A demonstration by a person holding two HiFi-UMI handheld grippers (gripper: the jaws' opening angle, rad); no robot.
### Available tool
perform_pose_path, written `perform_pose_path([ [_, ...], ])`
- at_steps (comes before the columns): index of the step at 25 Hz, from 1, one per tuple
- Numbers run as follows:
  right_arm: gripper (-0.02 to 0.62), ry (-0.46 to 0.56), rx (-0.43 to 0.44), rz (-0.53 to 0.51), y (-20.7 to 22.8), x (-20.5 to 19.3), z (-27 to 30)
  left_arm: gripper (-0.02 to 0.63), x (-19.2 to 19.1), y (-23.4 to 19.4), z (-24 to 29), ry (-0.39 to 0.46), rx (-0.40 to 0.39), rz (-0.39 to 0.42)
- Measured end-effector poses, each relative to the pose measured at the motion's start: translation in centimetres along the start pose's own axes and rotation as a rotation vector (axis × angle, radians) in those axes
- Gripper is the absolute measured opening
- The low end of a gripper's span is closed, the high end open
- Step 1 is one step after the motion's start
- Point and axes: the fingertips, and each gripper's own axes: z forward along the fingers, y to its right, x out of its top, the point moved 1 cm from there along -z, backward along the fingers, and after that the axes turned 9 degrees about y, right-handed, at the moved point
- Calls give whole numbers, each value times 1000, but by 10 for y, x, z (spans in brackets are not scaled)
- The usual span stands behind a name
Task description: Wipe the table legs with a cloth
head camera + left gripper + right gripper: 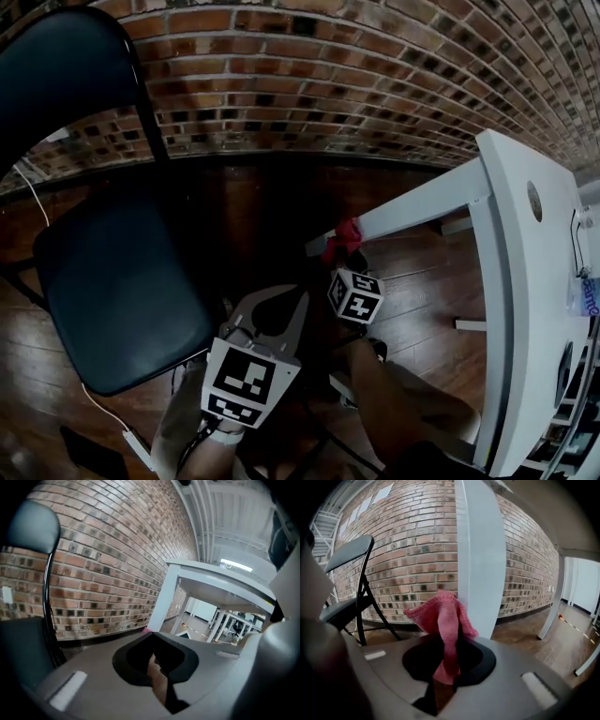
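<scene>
A white table (525, 309) stands at the right, and one of its legs (412, 206) runs down toward the floor. A pink-red cloth (341, 240) sits against the lower end of that leg, with my right gripper (343, 257) shut on it. In the right gripper view the cloth (443, 616) bunches out of the jaws of that gripper (456, 638) and touches the white leg (480, 555) just behind it. My left gripper (302, 298) hangs a little to the left of the leg, shut and empty (152, 633).
A black folding chair (112, 281) fills the left side, close to my left gripper. A brick wall (309, 84) runs behind the leg. More white table legs (553, 597) stand to the right on the wooden floor (234, 225). A white cable (37, 202) lies by the chair.
</scene>
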Motion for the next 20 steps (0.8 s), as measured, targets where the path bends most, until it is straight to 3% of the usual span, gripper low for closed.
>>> perform_pose_path([
  [3, 46, -35, 21, 14, -1, -32, 13, 0, -5, -10, -4, -4, 49, -59],
  [11, 46, -119, 84, 69, 1, -103, 45, 0, -42, -19, -7, -115, 122, -23],
  [16, 46, -180, 108, 79, 2, -141, 63, 0, -50, -21, -11, -118, 137, -116],
  [20, 46, -236, 122, 78, 4, -170, 77, 0, -48, -17, -8, -98, 126, -107],
])
